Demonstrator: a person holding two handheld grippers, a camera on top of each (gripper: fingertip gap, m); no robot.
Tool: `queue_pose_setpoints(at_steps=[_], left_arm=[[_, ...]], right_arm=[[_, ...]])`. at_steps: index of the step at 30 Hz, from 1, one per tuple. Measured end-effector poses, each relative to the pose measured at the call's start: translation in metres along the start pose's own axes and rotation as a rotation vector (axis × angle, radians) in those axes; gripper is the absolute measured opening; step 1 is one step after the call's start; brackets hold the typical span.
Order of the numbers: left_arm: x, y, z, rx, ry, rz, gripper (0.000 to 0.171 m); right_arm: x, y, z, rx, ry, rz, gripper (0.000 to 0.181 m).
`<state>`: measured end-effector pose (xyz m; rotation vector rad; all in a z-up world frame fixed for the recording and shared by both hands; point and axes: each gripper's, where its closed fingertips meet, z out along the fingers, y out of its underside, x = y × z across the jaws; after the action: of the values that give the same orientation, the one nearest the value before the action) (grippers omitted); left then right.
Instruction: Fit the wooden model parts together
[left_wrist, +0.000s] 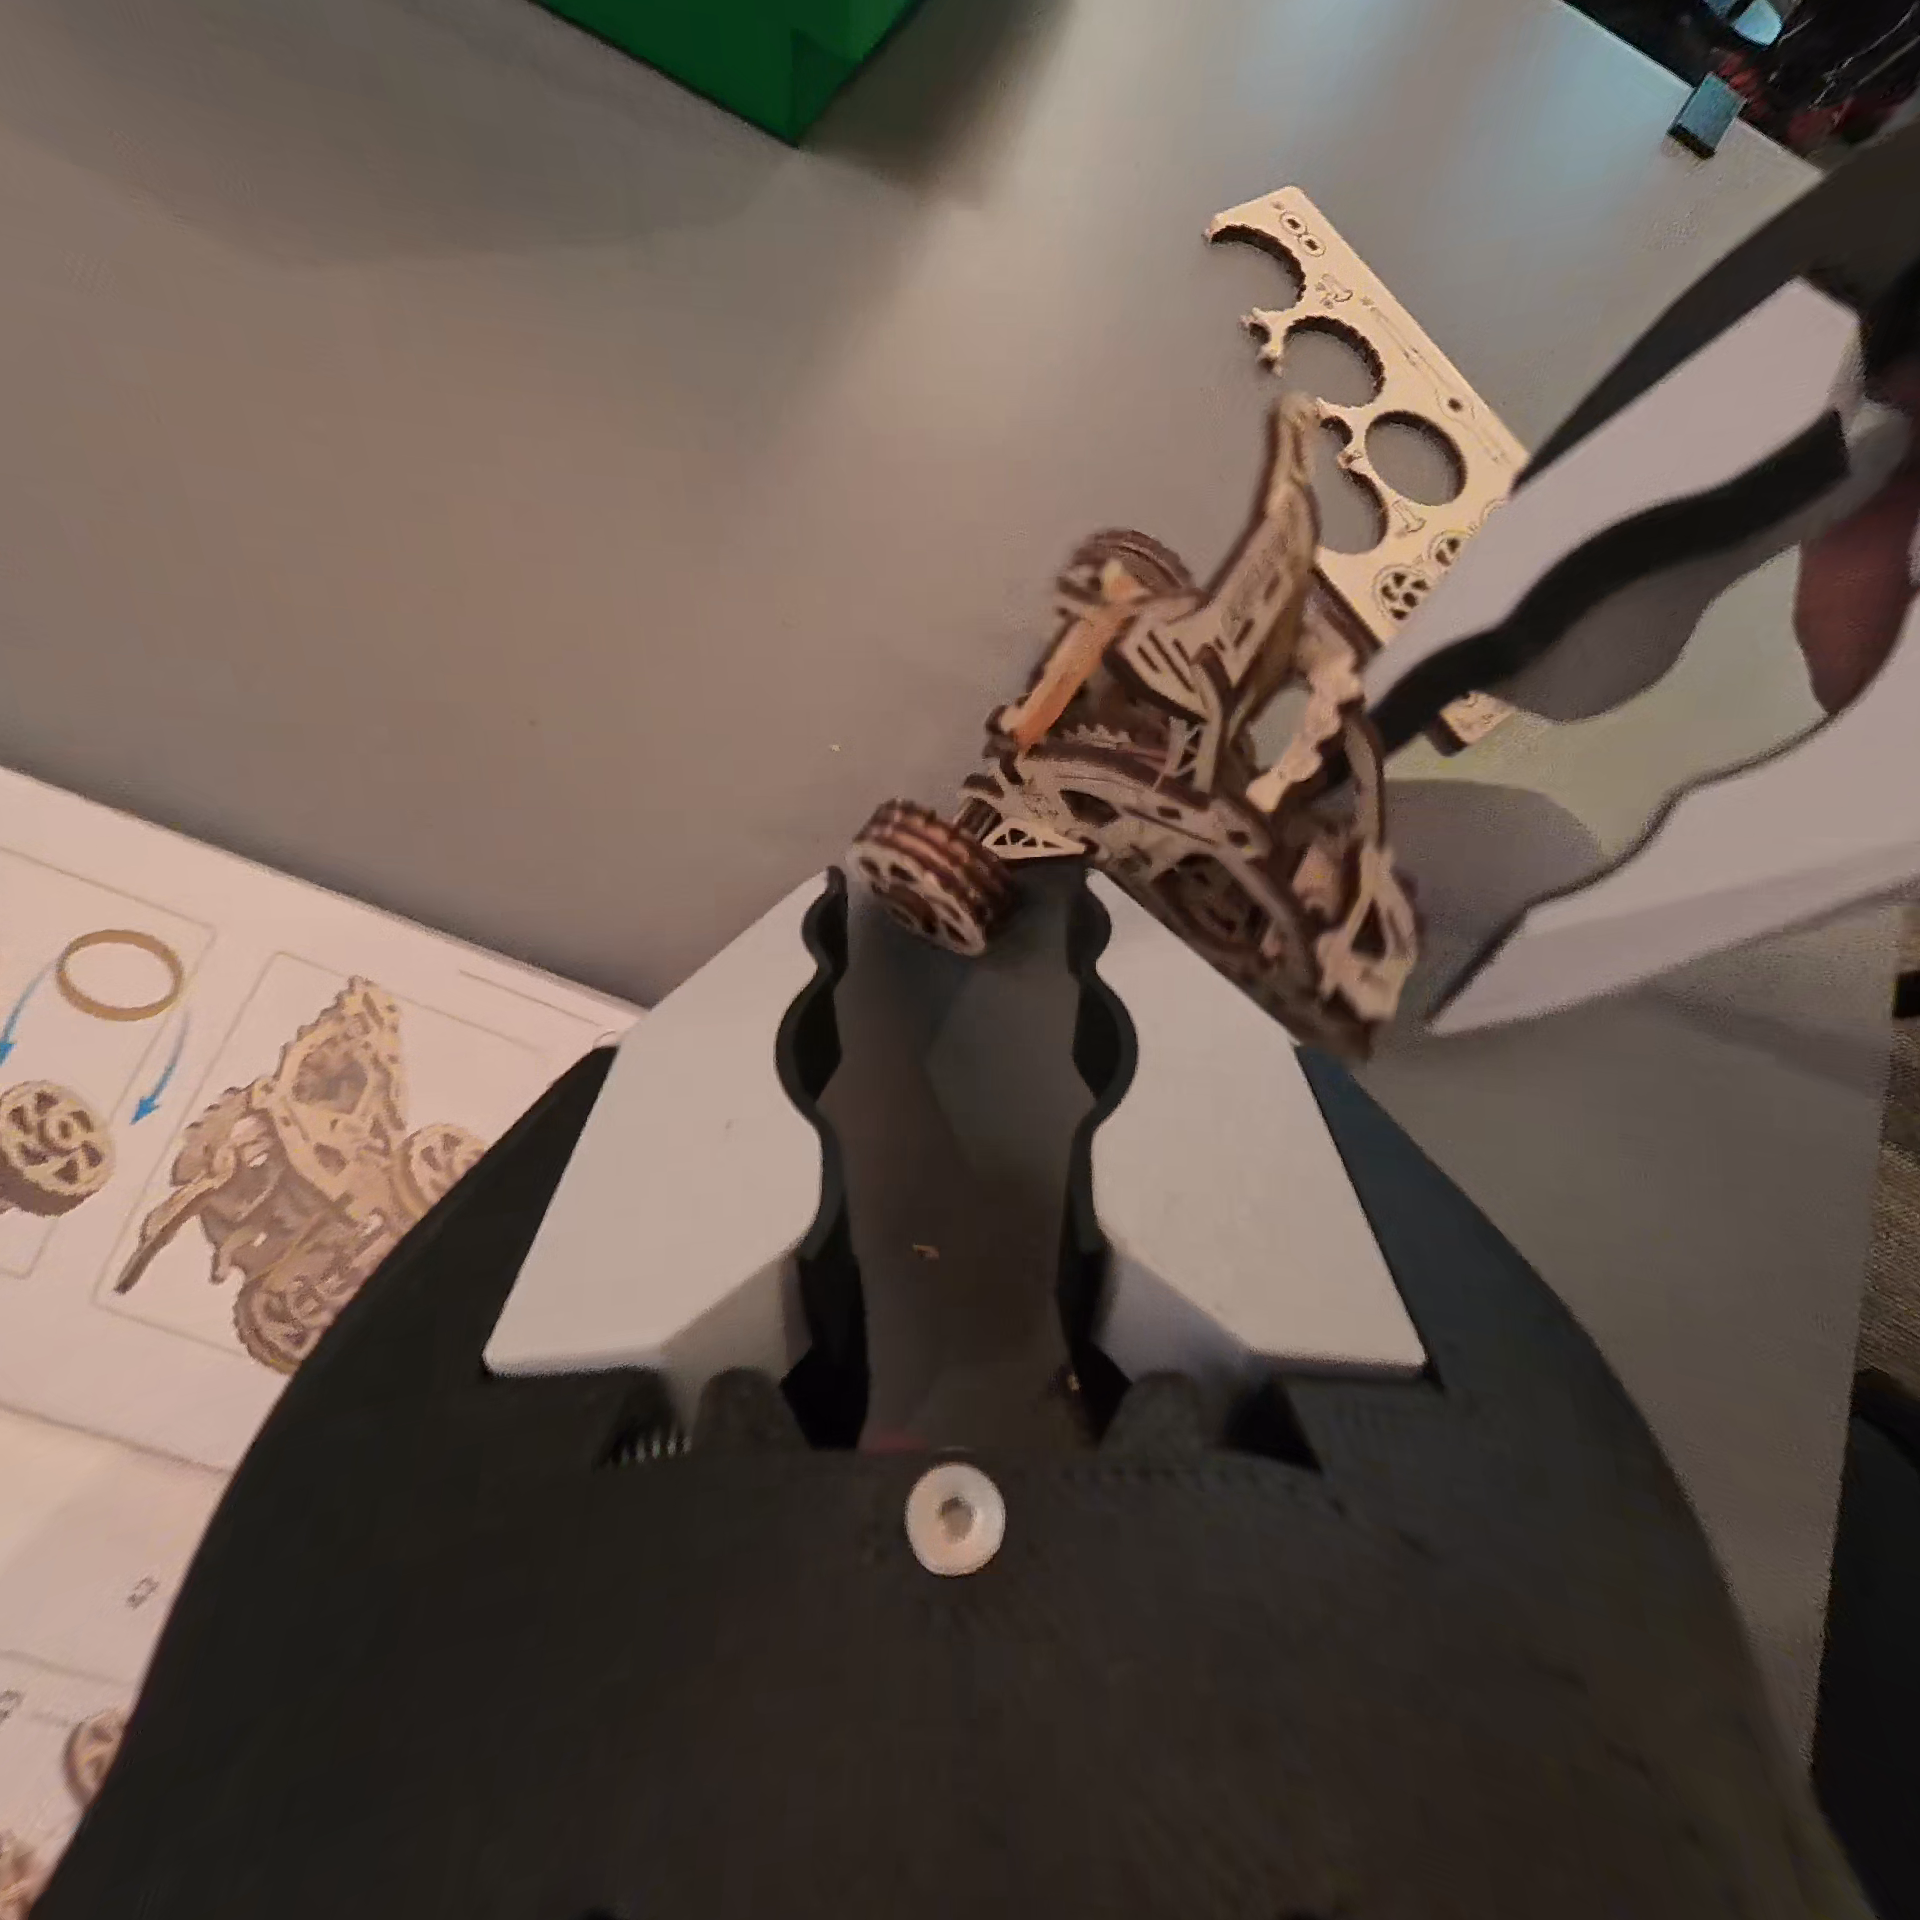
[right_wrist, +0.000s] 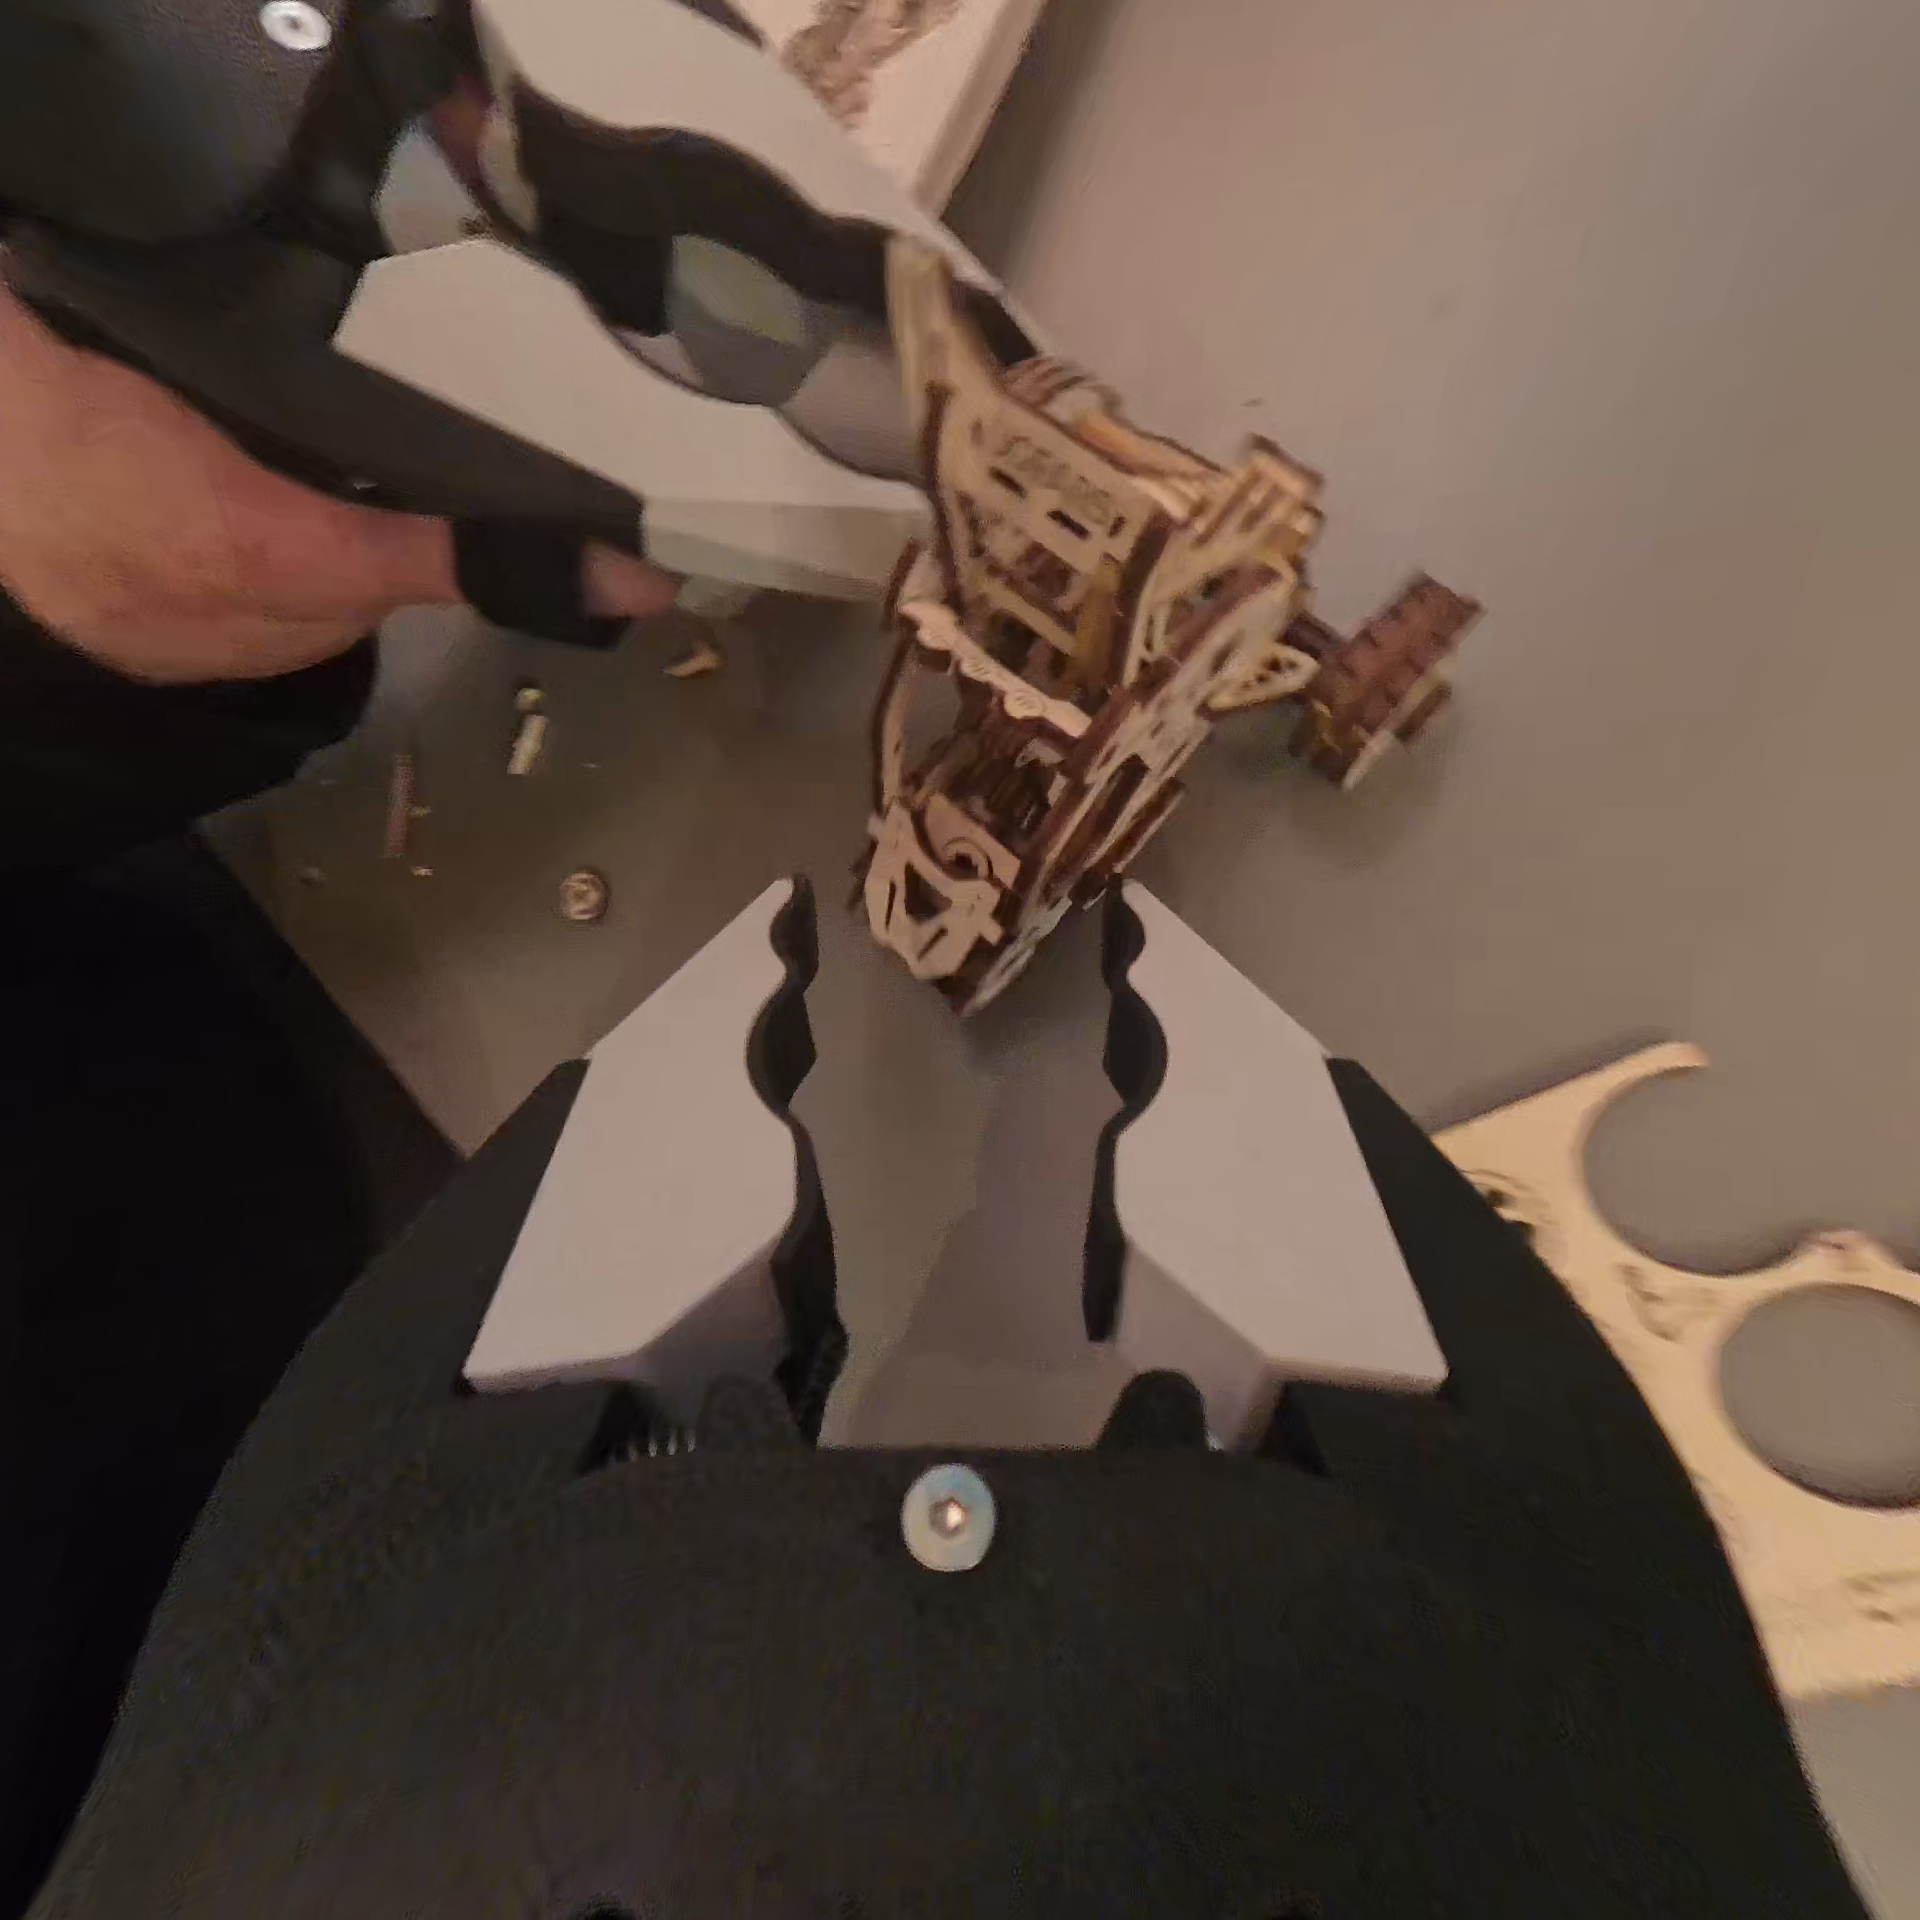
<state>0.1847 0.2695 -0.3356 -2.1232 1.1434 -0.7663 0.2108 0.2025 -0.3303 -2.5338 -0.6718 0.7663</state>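
Observation:
The partly built wooden model (left_wrist: 1195, 790) stands tilted on the grey table (left_wrist: 520, 416) between both grippers. My left gripper (left_wrist: 961, 894) is open; a ribbed wooden wheel (left_wrist: 930, 888) of the model lies at its fingertips, with a gap to each pad. My right gripper (right_wrist: 961, 899) is open, and the model's pale lower end (right_wrist: 956, 914) lies between its tips. In the right wrist view the model (right_wrist: 1091, 623) shows a wheel (right_wrist: 1371, 675) at its far right. The left gripper (right_wrist: 935, 400) is at the model's top. The right gripper (left_wrist: 1429, 862) straddles the model's right side.
A wooden part sheet (left_wrist: 1382, 343) with round cut-outs lies behind the model, also at lower right (right_wrist: 1662, 1351). An instruction sheet (left_wrist: 208, 1091) lies at left. A green box (left_wrist: 727, 52) is at the back. Small loose wooden bits (right_wrist: 530, 717) lie near a person's hand (right_wrist: 208, 540).

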Motion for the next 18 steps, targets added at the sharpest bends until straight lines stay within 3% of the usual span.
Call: queue_pose_setpoints(at_steps=[6,11,14,18], left_arm=[[0.003,0.002,-0.024,0.066,0.047,0.001,0.045],[0.039,0.006,-0.041,0.103,0.168,-0.011,0.042],[0.058,0.009,-0.036,0.094,0.230,-0.037,0.040],[0.059,0.010,-0.027,0.080,0.218,-0.019,0.039]], right_arm=[[-0.022,0.004,-0.010,0.088,-0.074,0.011,0.058],[-0.020,0.005,-0.024,0.177,-0.069,-0.013,0.062],[-0.026,0.004,-0.015,0.215,-0.113,0.000,0.060],[-0.040,0.008,0.006,0.205,-0.108,-0.035,0.062]])
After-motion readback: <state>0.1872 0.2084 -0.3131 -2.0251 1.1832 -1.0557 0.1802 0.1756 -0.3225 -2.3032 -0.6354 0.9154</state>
